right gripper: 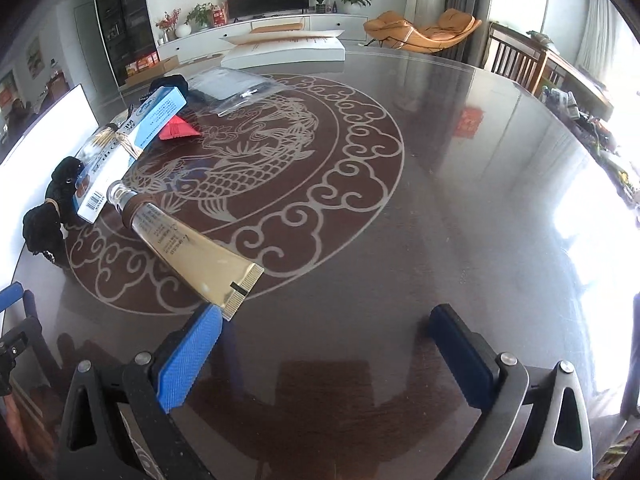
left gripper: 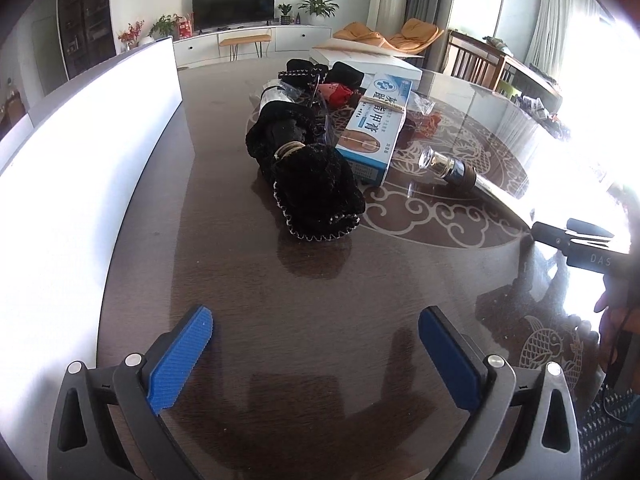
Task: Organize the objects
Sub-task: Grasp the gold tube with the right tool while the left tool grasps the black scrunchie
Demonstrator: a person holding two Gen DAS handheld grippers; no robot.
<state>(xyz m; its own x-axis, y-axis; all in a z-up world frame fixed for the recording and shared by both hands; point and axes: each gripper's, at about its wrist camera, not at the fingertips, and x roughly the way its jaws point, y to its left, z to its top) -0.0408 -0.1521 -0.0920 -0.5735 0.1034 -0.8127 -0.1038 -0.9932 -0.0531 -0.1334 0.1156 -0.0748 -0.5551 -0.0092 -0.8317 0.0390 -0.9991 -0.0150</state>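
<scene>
A gold cosmetic tube (right gripper: 192, 246) with a clear cap lies on the dark round table (right gripper: 440, 200); its crimped end almost touches my right gripper's left pad. It also shows in the left wrist view (left gripper: 464, 174). My right gripper (right gripper: 326, 330) is open and empty. A blue-and-white box (left gripper: 374, 128) (right gripper: 132, 136) bound with rubber bands lies beside a black fuzzy item (left gripper: 312, 184) (right gripper: 50, 210) with chain trim. My left gripper (left gripper: 316, 334) is open and empty, short of the black item.
A white container wall (left gripper: 92, 152) runs along the table's left side. A white flat box (right gripper: 288, 50) lies at the far edge. A clear plastic bag (right gripper: 236, 88) and a red item (right gripper: 178, 128) lie near the blue box. Chairs stand on the right.
</scene>
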